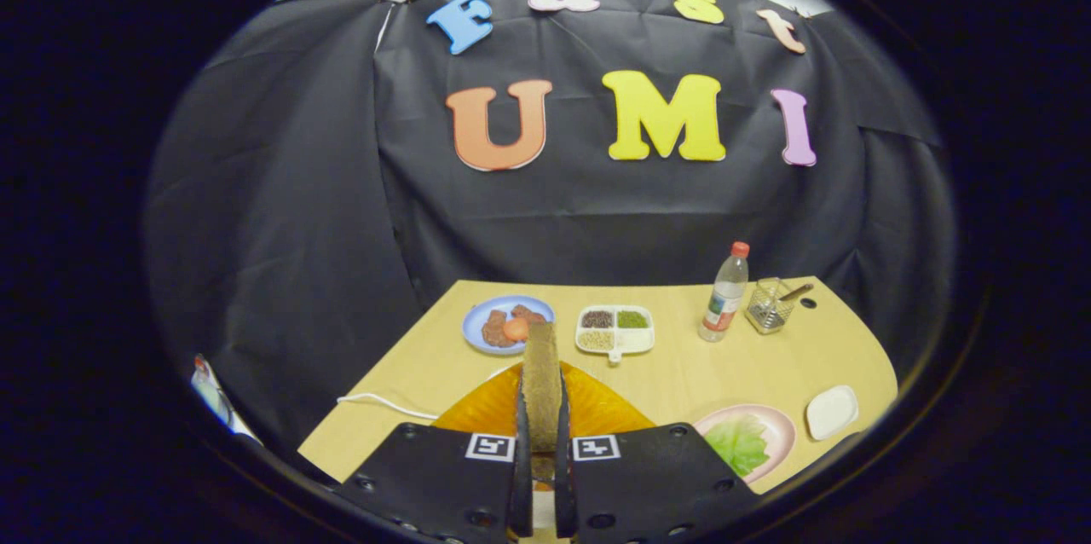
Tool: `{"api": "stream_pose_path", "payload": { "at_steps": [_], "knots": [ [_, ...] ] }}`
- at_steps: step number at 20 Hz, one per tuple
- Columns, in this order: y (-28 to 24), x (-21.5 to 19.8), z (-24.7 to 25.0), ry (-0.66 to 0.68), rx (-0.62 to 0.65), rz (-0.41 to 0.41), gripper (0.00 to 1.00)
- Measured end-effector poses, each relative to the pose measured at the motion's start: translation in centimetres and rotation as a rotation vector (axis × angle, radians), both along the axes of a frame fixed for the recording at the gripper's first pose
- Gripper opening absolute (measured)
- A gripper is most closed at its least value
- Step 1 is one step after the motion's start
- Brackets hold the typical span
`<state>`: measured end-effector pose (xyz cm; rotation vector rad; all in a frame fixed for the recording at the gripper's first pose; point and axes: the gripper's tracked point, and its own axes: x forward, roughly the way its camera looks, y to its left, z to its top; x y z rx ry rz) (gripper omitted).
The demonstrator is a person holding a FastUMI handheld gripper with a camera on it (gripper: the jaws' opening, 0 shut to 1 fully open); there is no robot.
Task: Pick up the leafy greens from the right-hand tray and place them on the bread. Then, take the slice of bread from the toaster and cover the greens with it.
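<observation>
Now the gripper [542, 476] holds a bread slice [542, 386] standing up, with both fingers squeezing its sides. So the bread looks to be out of the toaster already. The greens [736, 443] lie on the pink plate [782, 425] to the right of the fingers, not on any bread I can see. An orange plate [597, 409] sits just under the held slice. So the greens step looks undone, and the cover step is only half done.

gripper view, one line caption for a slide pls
Tongs clamp an upright bread slice above the orange plate, while the greens lie on the pink plate beside it.
</observation>
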<state>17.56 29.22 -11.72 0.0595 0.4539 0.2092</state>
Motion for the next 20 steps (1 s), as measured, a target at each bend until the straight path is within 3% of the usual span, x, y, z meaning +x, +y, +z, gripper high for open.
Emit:
{"api": "stream_pose_path", "payload": {
  "at_steps": [5,9,20],
  "knots": [
    [-3.3,-1.9,6.0,-0.103,0.012,-0.022,0.1],
    [-6.9,-2.7,7.0,-0.14,0.003,-0.053,0.1],
    [-15.5,-1.5,-6.1,0.026,0.007,-0.155,0.1]
  ]
}}
